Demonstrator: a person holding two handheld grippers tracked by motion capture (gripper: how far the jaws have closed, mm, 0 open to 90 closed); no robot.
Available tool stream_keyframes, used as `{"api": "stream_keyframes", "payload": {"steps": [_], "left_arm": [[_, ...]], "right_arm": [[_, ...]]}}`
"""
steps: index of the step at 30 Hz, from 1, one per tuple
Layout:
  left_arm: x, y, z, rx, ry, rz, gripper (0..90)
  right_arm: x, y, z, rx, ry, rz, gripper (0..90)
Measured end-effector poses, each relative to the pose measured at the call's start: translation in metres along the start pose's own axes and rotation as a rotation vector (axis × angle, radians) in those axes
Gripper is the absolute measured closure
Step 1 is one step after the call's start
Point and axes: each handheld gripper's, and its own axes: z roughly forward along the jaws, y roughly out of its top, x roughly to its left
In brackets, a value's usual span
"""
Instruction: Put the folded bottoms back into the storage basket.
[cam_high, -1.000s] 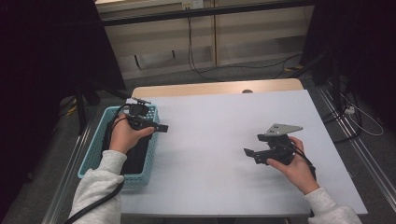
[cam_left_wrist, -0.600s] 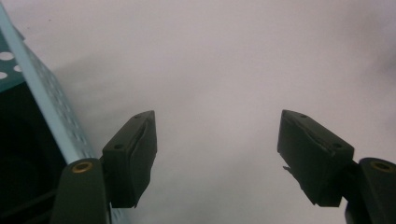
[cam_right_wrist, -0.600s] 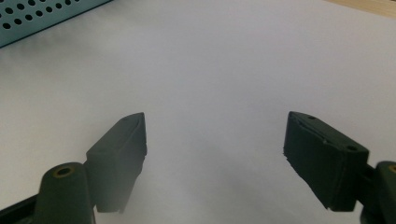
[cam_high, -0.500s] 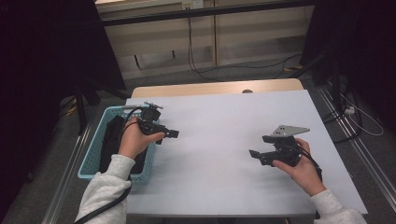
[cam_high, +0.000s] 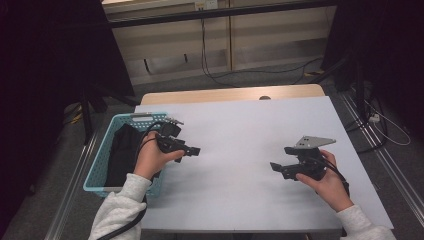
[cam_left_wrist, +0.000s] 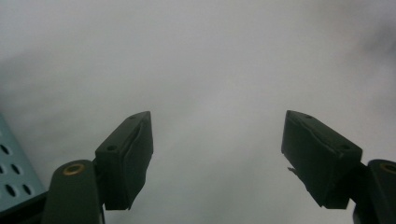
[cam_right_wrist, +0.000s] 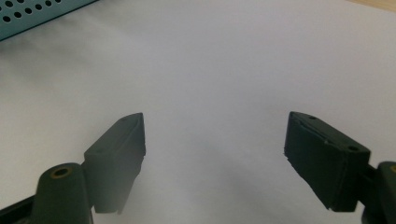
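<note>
With both claws, left (cam_high: 192, 150) and right (cam_high: 276, 166), gaping empty over the table (cam_high: 240, 130), I judge reaching into the basket (cam_high: 95, 165) comes next.

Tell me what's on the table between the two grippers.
Nothing: in the high view, only bare white table lies between the left gripper and the right gripper.

Looks like a lab/test rig: white bench (cam_high: 240, 130) w/ black curtains (cam_high: 45, 65) either side, loose cables (cam_high: 215, 55) on grey floor beyond the fingers, metal rails (cam_high: 395, 170).
</note>
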Motion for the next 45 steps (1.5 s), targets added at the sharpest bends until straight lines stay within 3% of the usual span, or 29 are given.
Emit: {"api": "stream_keyframes", "payload": {"steps": [14, 21, 26, 45], "left_arm": [[-0.013, -0.026, 0.017, -0.016, -0.039, 0.019, 21.3], [-0.015, -0.038, 0.019, -0.054, -0.057, -0.009, 20.3], [-0.013, -0.045, 0.022, -0.055, -0.066, -0.016, 19.4], [-0.012, -0.056, 0.023, -0.057, -0.077, -0.001, 15.5]], "right_arm": [[0.000, -0.008, -0.009, 0.006, 0.005, 0.003, 19.3], [-0.003, -0.013, -0.013, 0.011, 0.000, 0.010, 19.1], [-0.004, -0.016, -0.015, 0.013, -0.003, 0.013, 19.0], [-0.007, -0.024, -0.020, 0.032, -0.011, 0.005, 17.9]]}}
